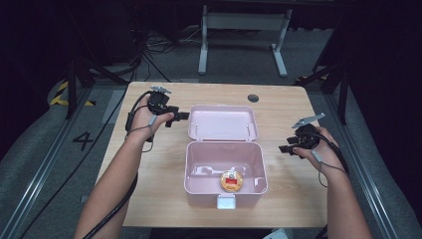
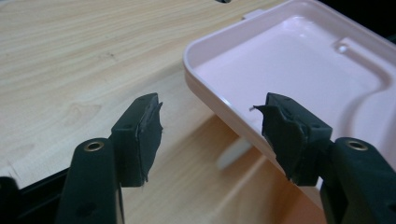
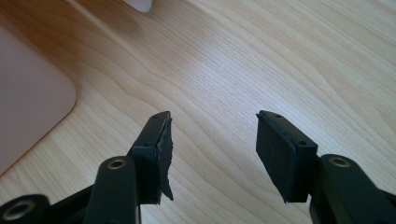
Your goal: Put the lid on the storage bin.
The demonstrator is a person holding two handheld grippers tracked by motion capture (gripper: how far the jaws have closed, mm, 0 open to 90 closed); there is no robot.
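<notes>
Pink plastic makes up the box (image 1: 225, 172), which sits open in the middle of the wooden table (image 1: 149, 179) with its lid (image 1: 222, 122) laid back flat toward the far edge. Inside the box, near its front wall, lies a small round thing (image 1: 231, 180), orange and red with a pale top; what it is cannot be told. A white latch (image 1: 226, 201) sticks out from the front of the box. The left gripper (image 1: 183, 116) is held just beside the lid's left edge, pointing at it. In the left gripper view its jaws stand spread, with one pad (image 2: 144, 135) over bare wood and the other in front of the lid's near rim (image 2: 219, 100); nothing is pinched between them, and no pad presses on the rim as far as can be seen. The right gripper (image 1: 284, 148) hangs near the box's right side, apart from it, pointing toward it. In the right gripper view its jaws are also spread wide over the bare wood, holding nothing, with a rounded pink corner (image 3: 32, 102) of the box at the left of that view. A dark round hole (image 1: 253, 98) lies in the table beyond the lid.
</notes>
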